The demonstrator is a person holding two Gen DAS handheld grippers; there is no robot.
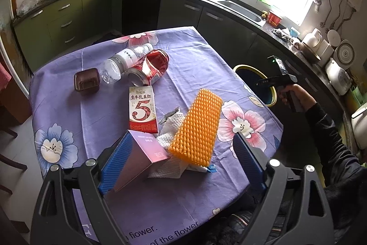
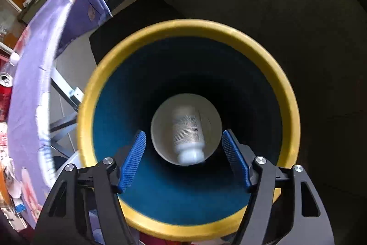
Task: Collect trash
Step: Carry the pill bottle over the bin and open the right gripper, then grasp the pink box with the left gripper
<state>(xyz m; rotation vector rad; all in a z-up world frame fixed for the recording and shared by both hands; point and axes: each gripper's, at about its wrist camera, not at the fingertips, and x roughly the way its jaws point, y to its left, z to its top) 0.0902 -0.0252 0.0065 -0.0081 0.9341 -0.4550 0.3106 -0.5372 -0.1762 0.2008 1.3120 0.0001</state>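
Note:
My left gripper (image 1: 183, 159) is open over the near edge of the table, its jaws wide around a pink box (image 1: 146, 153), an orange foam net (image 1: 195, 128) and a white paper towel (image 1: 169, 141). Farther on lie a milk carton (image 1: 143, 110), a crushed red can (image 1: 150, 69), a clear plastic bottle (image 1: 123, 63) and a brown tub (image 1: 87, 82). My right gripper (image 2: 183, 160) is open above the yellow-rimmed blue bin (image 2: 284, 93). A white bottle (image 2: 188, 134) lies blurred at the bin's bottom.
The bin (image 1: 273, 91) stands on the floor off the table's right edge. The purple flowered tablecloth (image 1: 75, 107) covers the table. Dark kitchen cabinets and a counter with a sink (image 1: 240, 8) run behind. Chairs stand at the left.

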